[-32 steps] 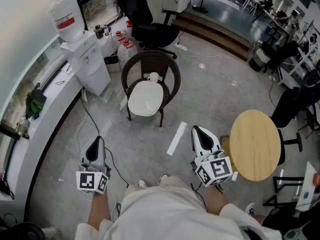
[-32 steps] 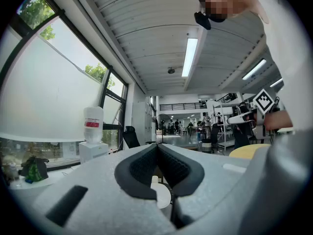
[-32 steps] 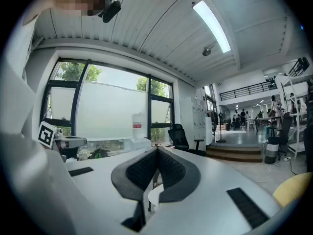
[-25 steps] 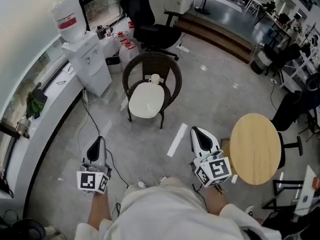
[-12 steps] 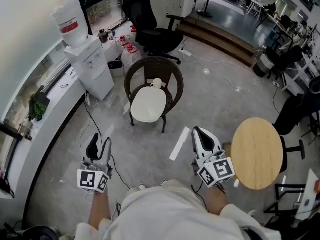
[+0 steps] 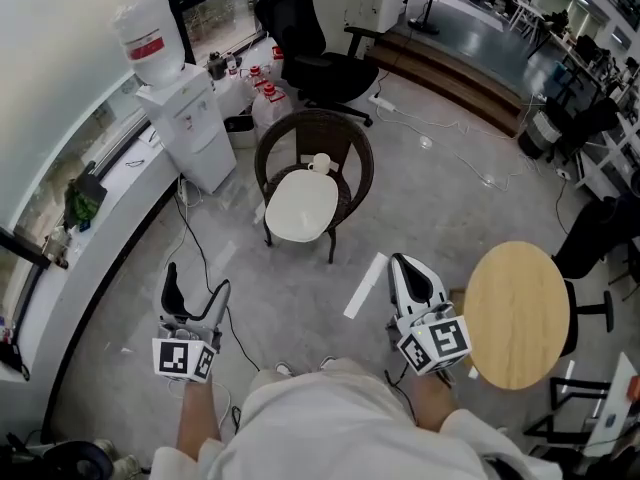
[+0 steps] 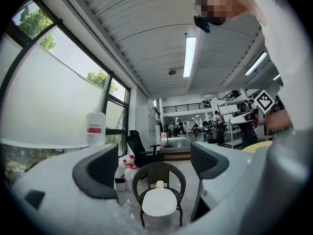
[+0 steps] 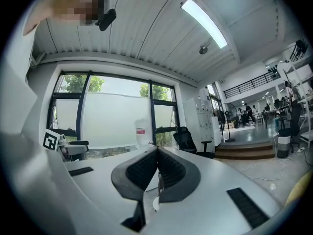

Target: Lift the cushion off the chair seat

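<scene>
Looking down in the head view, the person is standing well apart from the wicker chair (image 6: 316,126), and the white cushion (image 6: 300,208) is lying flat on its seat, untouched, with a small white mug (image 6: 320,163) just behind it. The left gripper (image 6: 196,286) is hanging empty, its jaws having just been opening and now spread wide. The right gripper (image 6: 406,262) is clenched on nothing.

Switching to the left gripper view, those spread jaws are framing chair and cushion, far off.

Over in the right gripper view, the pinched jaws are blocking the chair. Only a pale sliver is showing beneath them, too small to name.

The risk, I'd judge, is dragging the cushion up and toppling that mug, or arriving with the right jaws clamped and merely shoving the edge
</scene>
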Motion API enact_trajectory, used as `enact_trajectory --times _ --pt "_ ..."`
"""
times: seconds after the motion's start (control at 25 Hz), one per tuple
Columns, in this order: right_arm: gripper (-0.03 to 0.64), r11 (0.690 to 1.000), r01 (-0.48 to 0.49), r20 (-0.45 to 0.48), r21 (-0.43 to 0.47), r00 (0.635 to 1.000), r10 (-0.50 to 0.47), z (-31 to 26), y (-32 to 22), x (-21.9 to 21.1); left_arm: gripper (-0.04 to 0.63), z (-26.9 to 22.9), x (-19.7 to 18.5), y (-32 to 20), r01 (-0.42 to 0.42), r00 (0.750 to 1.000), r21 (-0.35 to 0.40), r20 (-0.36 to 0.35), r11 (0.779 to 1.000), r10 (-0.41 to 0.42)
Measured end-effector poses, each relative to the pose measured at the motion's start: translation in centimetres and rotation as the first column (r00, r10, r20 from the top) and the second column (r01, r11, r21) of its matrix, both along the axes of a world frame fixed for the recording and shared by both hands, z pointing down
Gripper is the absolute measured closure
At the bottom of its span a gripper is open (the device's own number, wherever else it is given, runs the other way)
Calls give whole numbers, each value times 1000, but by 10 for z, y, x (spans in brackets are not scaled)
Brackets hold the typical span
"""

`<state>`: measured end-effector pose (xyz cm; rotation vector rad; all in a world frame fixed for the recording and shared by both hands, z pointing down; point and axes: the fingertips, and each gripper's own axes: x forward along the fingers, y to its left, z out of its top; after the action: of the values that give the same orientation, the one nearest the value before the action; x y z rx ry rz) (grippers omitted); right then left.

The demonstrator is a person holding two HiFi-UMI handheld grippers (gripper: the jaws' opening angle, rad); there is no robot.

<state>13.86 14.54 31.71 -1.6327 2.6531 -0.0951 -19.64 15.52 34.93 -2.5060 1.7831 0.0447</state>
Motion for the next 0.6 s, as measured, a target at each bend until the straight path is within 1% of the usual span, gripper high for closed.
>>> enact_trajectory --times 0.2,0.36,0.44,0.6 --pt "615 999 23 20 -27 1000 -22 15 2 20 124 15 17 9 17 1000 -44 15 999 -16" --pt "615 998 12 42 -54 999 -10 27 -2 37 120 32 31 8 8 1000 -92 15 996 -7" --pt "615 998 10 42 -69 999 -7 31 -6 42 120 33 36 2 8 1000 -102 21 995 -5" --pt "615 996 -4 25 -84 1000 7 38 -25 45 120 42 39 -26 -6 1000 -119 2 993 6"
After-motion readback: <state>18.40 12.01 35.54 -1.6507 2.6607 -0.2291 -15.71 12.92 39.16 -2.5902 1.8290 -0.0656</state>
